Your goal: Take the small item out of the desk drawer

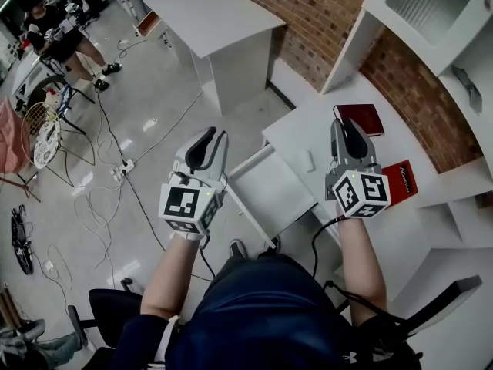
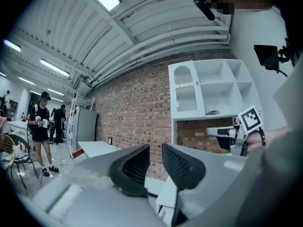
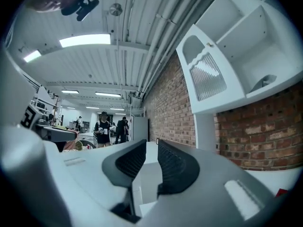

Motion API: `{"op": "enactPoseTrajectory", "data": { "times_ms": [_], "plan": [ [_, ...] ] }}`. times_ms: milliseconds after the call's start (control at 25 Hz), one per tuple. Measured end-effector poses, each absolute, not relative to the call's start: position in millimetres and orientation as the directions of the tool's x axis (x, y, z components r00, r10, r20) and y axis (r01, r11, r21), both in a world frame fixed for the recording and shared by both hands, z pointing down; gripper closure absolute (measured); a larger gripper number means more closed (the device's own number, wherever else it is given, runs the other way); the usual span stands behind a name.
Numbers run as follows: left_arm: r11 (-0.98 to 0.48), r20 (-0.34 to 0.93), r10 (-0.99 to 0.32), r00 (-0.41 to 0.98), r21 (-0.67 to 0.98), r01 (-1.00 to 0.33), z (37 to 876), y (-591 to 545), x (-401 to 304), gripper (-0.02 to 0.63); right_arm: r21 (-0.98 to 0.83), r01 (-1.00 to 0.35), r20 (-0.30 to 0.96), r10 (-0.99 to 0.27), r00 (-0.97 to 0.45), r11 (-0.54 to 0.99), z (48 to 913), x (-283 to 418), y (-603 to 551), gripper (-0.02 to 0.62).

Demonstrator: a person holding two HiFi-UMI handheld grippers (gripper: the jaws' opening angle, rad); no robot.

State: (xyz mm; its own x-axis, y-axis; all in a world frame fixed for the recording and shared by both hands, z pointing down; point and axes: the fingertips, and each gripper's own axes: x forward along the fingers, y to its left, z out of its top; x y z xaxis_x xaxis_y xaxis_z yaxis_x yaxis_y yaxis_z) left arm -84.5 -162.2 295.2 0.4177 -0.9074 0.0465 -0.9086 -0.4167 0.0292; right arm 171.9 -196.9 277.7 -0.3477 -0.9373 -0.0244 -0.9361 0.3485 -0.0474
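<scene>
Currently, by view.

**Head view**
- My left claw (image 1: 216, 139): raised beside the open drawer (image 1: 271, 190), whose floor shows bare.
- My right claw (image 1: 344, 129): hovering over the desk (image 1: 302, 133).
- Small white item (image 1: 308, 160): lying on the desk top just beside the drawer, left of my right claw. I take it for the task's piece, already out.
  - Handling, as I judge it: light, stiff, flat and low, and apt to skid on the smooth top. I would pinch it across its short sides.
- Red book (image 1: 360, 118) and red booklet (image 1: 402, 180): near my right claw and apart from the item, so neither blocks it.

**Left gripper view**
- Pads (image 2: 136, 167): narrowly apart, with nothing between them.
- Beyond them: brick wall (image 2: 132, 112) and shelf unit (image 2: 208, 89).

**Right gripper view**
- Pads here are also slightly parted and empty.
- People (image 3: 103, 126) stand far off.
</scene>
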Motion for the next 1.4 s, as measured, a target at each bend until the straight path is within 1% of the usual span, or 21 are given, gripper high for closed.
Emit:
{"op": "enactPoseTrajectory", "data": {
  "times_ms": [280,560,600,680,880,1120,1400],
  "plan": [
    [-0.409,-0.05,-0.911,0.41,-0.021,-0.912,260,-160,-82,0.515,-0.018,-0.931,-0.099,-0.928,-0.36,0.364,249,160,-179,0.545],
    [-0.427,-0.096,-0.899,0.427,-0.018,-0.904,242,-153,-74,0.52,0.032,-0.927,-0.142,-0.916,-0.374,0.374,232,150,-162,0.568],
    [-0.427,-0.105,-0.899,0.425,-0.005,-0.904,238,-151,-73,0.535,0.038,-0.926,-0.148,-0.914,-0.377,0.375,230,149,-161,0.571],
    [-0.414,-0.124,-0.904,0.409,0.016,-0.91,232,-148,-73,0.545,0.049,-0.924,-0.16,-0.91,-0.382,0.379,224,146,-157,0.581],
    [-0.411,-0.158,-0.899,0.409,-0.022,-0.911,221,-141,-72,0.595,0.067,-0.917,-0.18,-0.899,-0.399,0.394,216,138,-151,0.592],
    [-0.422,-0.159,-0.894,0.419,-0.013,-0.906,224,-140,-70,0.603,0.083,-0.911,-0.18,-0.893,-0.413,0.404,215,133,-150,0.592],
    [-0.424,-0.142,-0.896,0.42,-0.006,-0.906,229,-146,-74,0.603,0.057,-0.912,-0.154,-0.899,-0.411,0.407,222,133,-158,0.592]
  ]
}}
